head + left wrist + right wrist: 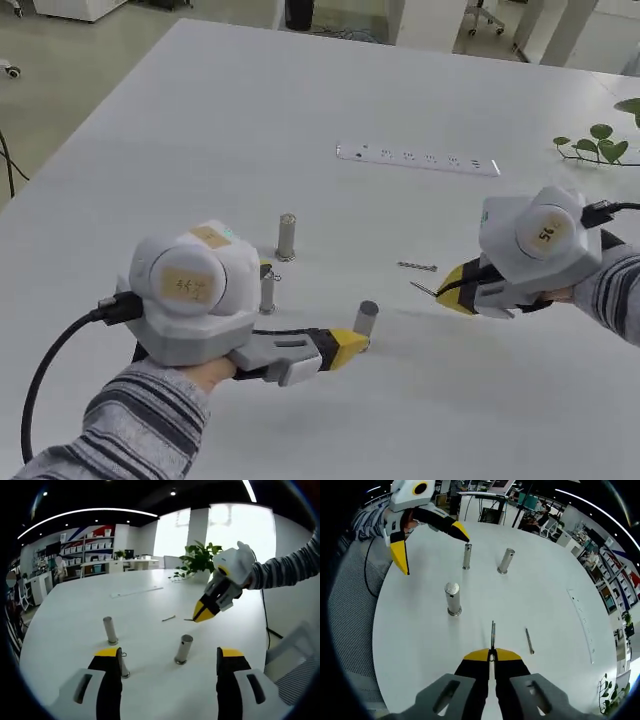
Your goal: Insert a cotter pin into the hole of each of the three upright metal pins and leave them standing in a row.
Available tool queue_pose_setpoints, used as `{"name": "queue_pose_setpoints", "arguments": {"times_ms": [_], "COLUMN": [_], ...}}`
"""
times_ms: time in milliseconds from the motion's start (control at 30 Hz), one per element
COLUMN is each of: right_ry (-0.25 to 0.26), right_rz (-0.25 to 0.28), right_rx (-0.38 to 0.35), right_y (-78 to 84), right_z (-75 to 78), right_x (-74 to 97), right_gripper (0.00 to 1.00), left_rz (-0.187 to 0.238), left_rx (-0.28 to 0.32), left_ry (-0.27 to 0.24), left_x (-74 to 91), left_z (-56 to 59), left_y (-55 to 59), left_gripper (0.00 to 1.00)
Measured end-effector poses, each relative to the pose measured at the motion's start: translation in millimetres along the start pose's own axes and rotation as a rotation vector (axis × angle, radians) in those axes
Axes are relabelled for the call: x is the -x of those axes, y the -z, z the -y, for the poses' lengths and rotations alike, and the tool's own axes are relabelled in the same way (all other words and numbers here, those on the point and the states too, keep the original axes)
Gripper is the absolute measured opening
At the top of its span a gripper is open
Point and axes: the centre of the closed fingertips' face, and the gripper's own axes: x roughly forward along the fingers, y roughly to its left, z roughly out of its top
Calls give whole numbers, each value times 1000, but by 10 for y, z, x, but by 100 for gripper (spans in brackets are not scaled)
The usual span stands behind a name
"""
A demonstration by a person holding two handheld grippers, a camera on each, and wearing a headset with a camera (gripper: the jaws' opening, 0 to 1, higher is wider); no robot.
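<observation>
Right tongs (492, 656): pinching cotter pin (492, 632), near the closest metal pin (452, 599). Left tongs (169, 655): spread beside that pin. Risk: unsteadied, a misaimed push could topple it.

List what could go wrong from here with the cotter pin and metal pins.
1. The right gripper is shut on only the end of the cotter pin; it may swivel or slip when pressed at a hole.
2. The left gripper is open, so the metal pin between its jaws stands ungripped and a push could tip it.
3. One jaw sits close beside the neighbouring pin and might knock it.
</observation>
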Motion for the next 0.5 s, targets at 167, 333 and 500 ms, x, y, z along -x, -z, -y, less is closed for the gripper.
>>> {"name": "queue_pose_setpoints", "arguments": {"times_ms": [167, 333, 500], "right_ry": [3, 2, -8], "right_rz": [45, 76, 98], "right_rx": [53, 113, 175], "right_y": [-197, -352, -462], "right_z": [-110, -212, -333], "right_x": [77, 115, 126], "right_gripper": [0, 0, 0], "left_rz": [6, 13, 27], "left_rx": [20, 35, 76], "left_ry": [38, 62, 107], "left_x": [-18, -23, -23], "left_z": [79, 134, 207], "left_y": [-8, -22, -44], "left_gripper": [69, 64, 54]}}
